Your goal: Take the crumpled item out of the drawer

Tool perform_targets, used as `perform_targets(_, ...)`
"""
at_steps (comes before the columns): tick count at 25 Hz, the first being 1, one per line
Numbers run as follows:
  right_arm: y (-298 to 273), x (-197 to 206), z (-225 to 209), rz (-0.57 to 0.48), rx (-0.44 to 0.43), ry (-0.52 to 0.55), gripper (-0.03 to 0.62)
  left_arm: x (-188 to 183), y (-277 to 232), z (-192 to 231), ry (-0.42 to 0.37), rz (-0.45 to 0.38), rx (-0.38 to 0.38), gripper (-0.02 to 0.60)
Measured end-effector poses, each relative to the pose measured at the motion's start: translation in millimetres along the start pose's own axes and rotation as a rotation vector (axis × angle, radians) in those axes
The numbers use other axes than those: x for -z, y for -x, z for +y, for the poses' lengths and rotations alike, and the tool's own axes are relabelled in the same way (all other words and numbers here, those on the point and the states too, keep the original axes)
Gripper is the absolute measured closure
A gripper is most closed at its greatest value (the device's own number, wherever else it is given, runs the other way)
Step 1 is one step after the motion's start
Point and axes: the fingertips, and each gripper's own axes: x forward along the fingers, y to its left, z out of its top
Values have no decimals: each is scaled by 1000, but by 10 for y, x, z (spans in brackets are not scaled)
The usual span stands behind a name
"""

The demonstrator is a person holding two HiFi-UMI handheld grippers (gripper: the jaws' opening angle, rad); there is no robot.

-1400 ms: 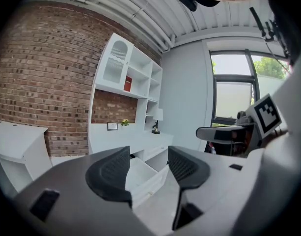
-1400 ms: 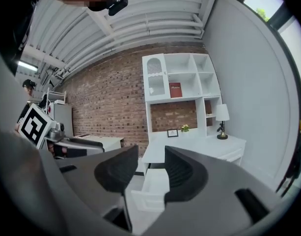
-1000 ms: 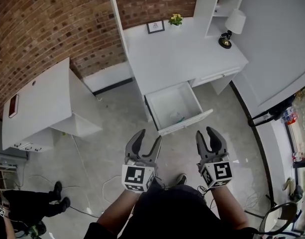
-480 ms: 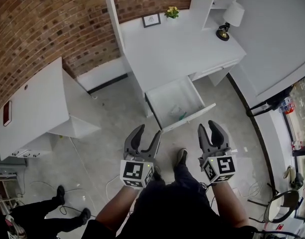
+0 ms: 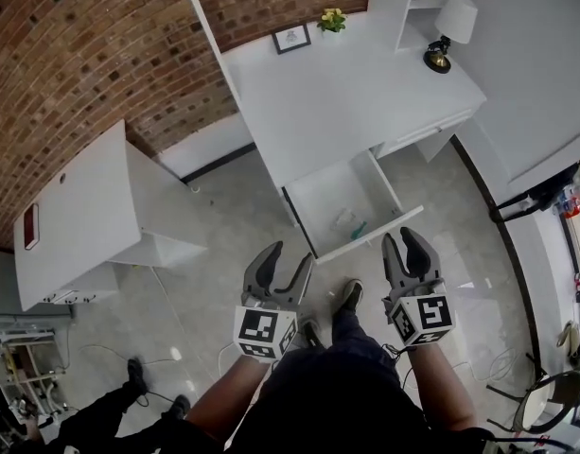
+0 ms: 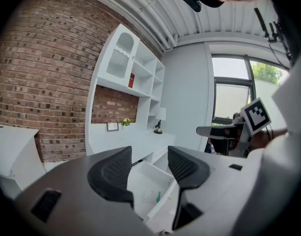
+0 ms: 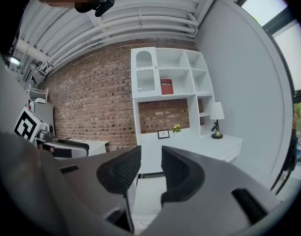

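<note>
The white drawer (image 5: 320,197) stands pulled out of the desk, and a clear crumpled item (image 5: 343,220) lies in it beside a small teal piece (image 5: 358,229). My left gripper (image 5: 288,258) hangs open in front of the drawer, over the floor, holding nothing. In the left gripper view the crumpled item (image 6: 149,196) shows low between the spread pads of that gripper (image 6: 149,157). My right gripper (image 5: 403,241) is level with the drawer's front right corner. Its jaws are closing with a narrow gap and nothing between them (image 7: 150,165).
The white desk (image 5: 346,93) carries a lamp (image 5: 439,53), a small picture frame (image 5: 291,38) and yellow flowers (image 5: 333,19). A white cabinet (image 5: 81,216) stands at the left. Another person's legs (image 5: 129,414) are at lower left, a chair (image 5: 543,407) at lower right.
The drawer has drawn closer to both grippers as I step forward. The right jaws have narrowed a little. The person at lower left has shifted.
</note>
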Motion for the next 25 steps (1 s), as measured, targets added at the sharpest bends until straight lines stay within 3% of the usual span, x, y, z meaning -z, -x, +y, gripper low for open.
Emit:
perform_targets(12,-733,165,-838,48,-70,-77,485,-104,-1029,-144,-16,91,-40,364)
perform_targets(21,-1116,291,-1160,87,-123,-84,491,-68,-1615,-250,31,128,-29,370)
perform_targets(25,-1233,350,-1209,124,-119,-101,496,86,-1759,-184,30,185,-2,370)
